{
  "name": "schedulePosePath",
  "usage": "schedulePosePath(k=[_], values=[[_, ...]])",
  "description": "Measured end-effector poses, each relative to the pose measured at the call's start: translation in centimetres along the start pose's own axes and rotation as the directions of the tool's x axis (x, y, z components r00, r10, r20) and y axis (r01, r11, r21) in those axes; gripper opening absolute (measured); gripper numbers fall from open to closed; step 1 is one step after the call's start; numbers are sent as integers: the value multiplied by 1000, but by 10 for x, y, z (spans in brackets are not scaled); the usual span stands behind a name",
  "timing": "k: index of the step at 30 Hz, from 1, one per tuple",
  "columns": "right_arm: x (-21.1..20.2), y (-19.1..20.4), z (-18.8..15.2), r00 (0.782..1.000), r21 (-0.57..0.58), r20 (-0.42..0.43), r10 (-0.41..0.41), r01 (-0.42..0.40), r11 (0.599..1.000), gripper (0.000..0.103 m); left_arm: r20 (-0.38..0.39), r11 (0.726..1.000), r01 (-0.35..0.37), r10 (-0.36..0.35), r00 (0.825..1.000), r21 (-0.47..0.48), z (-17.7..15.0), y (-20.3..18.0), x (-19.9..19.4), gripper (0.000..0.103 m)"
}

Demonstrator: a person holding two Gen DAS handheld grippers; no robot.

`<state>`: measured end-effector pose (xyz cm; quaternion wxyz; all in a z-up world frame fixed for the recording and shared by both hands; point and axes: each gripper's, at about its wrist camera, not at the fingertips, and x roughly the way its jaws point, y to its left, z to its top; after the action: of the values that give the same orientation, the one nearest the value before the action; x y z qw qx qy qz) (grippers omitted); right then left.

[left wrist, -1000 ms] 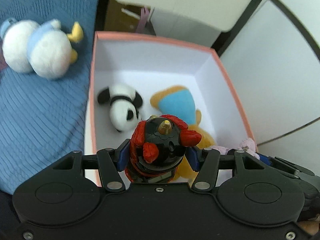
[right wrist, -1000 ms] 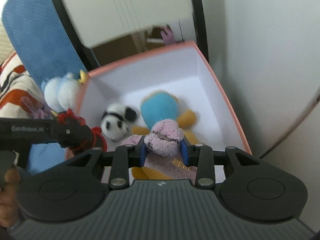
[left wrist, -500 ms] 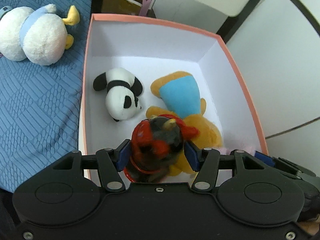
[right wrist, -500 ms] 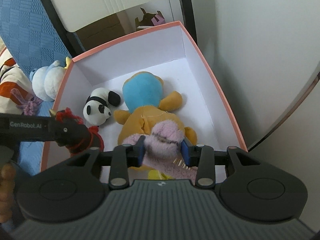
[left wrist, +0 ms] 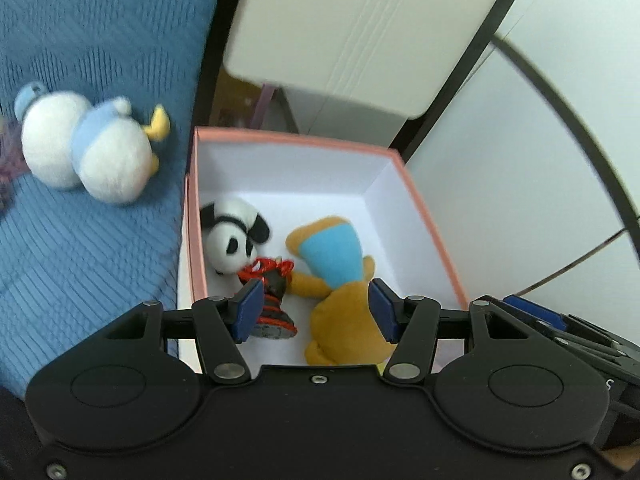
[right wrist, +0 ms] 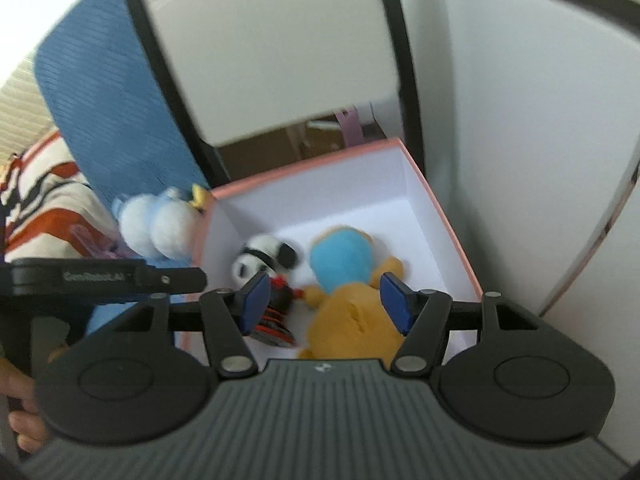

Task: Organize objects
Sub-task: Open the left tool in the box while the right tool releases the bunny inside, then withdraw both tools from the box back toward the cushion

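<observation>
Both toys carried a second ago are released: the red-and-black figurine (left wrist: 267, 294) now lies inside the pink box (left wrist: 434, 236), and the pink plush once pinched on the right is no longer in sight. At far left, a white-and-blue duck plush (left wrist: 86, 152) waits on the blue quilted bed cover (left wrist: 80, 260), just beside the box and not yet packed. Next comes the left tongs (left wrist: 316, 310), spread wide and holding nothing, above the box's near end. Inside, left to right, sit a panda plush (left wrist: 232, 238), the figurine touching it, and an orange plush with a light-blue head (left wrist: 340, 276) filling the middle. The right tongs (right wrist: 326, 300) hover likewise spread and empty over the same box. Risk from here appears modest: the duck looks bulky and soft, so a shallow pinch could let it slip, and the crowded near end may leave it perched on the rim.
</observation>
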<state>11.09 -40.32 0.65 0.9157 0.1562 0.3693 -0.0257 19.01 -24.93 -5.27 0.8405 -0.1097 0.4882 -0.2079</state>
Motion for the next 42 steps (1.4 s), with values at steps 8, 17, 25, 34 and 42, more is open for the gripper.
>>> schedulePosePath(k=[8,17,25,34,42], values=[[-39,53,3,995,-43,78,58,-55,998,63,109,1000,20,-20,994,2,3,23,-74,55],[-65,112,-16,988,-115,124,94,-80,990,63,190,1000,5,-9,982,20,-15,67,-147,55],[-75,155,-40,982,-156,131,137,-116,981,63,241,1000,-3,-2,970,20,-37,108,-192,55],[-64,192,-67,979,-182,125,164,-140,973,63,273,1000,-14,9,962,16,-60,149,-205,55],[-46,205,-76,974,-200,128,187,-160,967,63,295,999,-44,48,954,-22,-75,177,-201,55]])
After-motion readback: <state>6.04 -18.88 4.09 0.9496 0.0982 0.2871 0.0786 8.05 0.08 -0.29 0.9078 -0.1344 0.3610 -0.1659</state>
